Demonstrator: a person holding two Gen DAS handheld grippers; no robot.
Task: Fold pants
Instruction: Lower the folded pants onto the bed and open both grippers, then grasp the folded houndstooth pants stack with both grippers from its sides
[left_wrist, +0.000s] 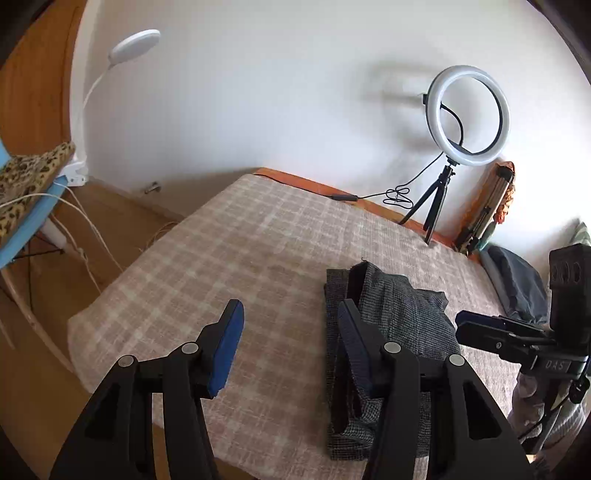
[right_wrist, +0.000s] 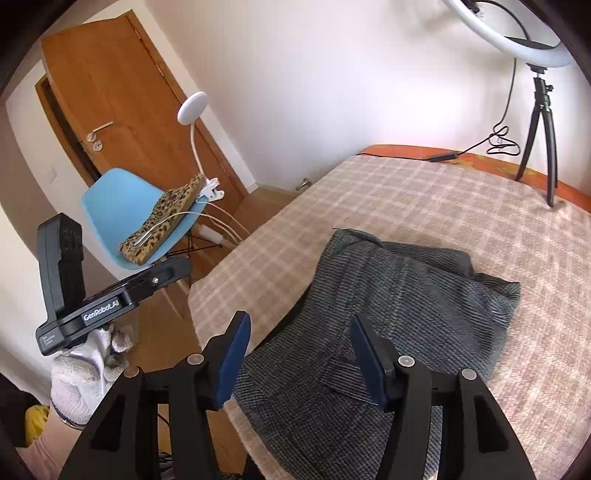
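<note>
Both tongs hang spread wide above the bed, pinching nothing. Left tongs (left_wrist: 291, 332) hover over the near left part of the bedspread, their right finger crossing in front of the pants' left edge. Right tongs (right_wrist: 299, 350) sit directly above the near end of the pants, blue pads (right_wrist: 232, 365) apart with cloth showing between them.

And there are the pants (right_wrist: 399, 302): dark grey, fine-checked, already doubled over into a thick bundle lying on the near right part of the bed, the near end draping toward the bed's edge. From the left wrist view the pants (left_wrist: 391, 321) show as a stacked heap with a narrow strip running along the left side.

Under them, the beige plaid bedspread (right_wrist: 424, 199) covers the bed, with an orange strip along the far edge. On that far edge stands a ring light (left_wrist: 469, 114) on a small black tripod, its cable trailing left along the bed.

Off to the left on the floor, a blue chair (right_wrist: 114, 206) carries a leopard-print cushion (right_wrist: 166, 218) and a clipped-on white lamp (right_wrist: 192, 107). Behind it, a wooden door (right_wrist: 122, 96).
</note>
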